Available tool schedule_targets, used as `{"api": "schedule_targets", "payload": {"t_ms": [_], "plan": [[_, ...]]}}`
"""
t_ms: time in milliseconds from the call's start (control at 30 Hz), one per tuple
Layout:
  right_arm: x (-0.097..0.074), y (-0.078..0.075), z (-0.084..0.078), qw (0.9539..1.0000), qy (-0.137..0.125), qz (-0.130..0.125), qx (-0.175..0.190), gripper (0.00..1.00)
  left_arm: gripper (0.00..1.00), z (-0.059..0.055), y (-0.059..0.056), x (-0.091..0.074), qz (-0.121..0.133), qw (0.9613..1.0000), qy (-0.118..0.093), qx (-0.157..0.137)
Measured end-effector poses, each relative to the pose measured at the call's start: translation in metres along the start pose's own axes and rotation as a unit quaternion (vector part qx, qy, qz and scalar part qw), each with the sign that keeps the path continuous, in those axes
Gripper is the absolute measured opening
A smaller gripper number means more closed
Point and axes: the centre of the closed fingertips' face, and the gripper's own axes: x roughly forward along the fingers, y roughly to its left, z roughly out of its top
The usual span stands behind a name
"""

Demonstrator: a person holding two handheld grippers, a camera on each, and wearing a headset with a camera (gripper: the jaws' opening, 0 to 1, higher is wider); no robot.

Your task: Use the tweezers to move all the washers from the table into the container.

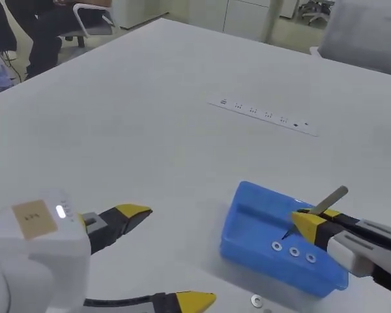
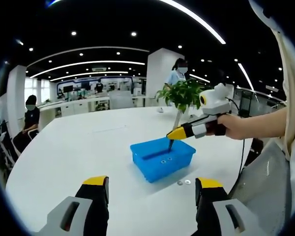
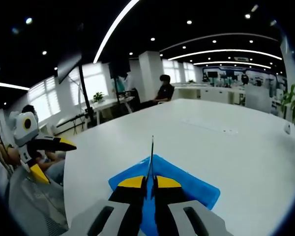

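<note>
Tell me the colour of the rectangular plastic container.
The rectangular plastic container is bright blue, clearest in the head view.

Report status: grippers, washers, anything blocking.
Left gripper open, empty. Right gripper shut on tweezers over container. Three washers inside, two loose washers on table. Nothing blocking.

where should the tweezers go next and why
Probably lift the thin metal tweezers, clamped in the right gripper, out of the blue plastic container and toward the small metal washers on the white table beside it; three already lie inside.
</note>
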Motion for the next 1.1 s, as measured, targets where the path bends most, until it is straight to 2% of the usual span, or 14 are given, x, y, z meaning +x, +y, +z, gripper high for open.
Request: {"api": "schedule_targets", "payload": {"t_ms": [233, 433, 767, 1100], "plan": [[-0.015, 0.01, -0.005, 1.0, 0.002, 0.002, 0.0, 0.03, 0.72, 0.0, -0.001, 0.0, -0.001, 1.0, -0.001, 0.001], [-0.026, 0.017, -0.008, 0.9999, -0.002, 0.002, 0.016, 0.04, 0.72, 0.0, -0.001, 0.0, -0.001, 1.0, 0.001, 0.003], [-0.03, 0.036, -0.023, 0.9991, 0.008, 0.018, 0.038, 0.04, 0.72, 0.0, -0.002, 0.0, -0.002, 1.0, 0.001, 0.004], [-0.027, 0.042, -0.046, 0.9979, 0.034, 0.03, 0.047, 0.04, 0.72, 0.0, -0.002, 0.002, -0.003, 1.0, 0.002, 0.005]]}}
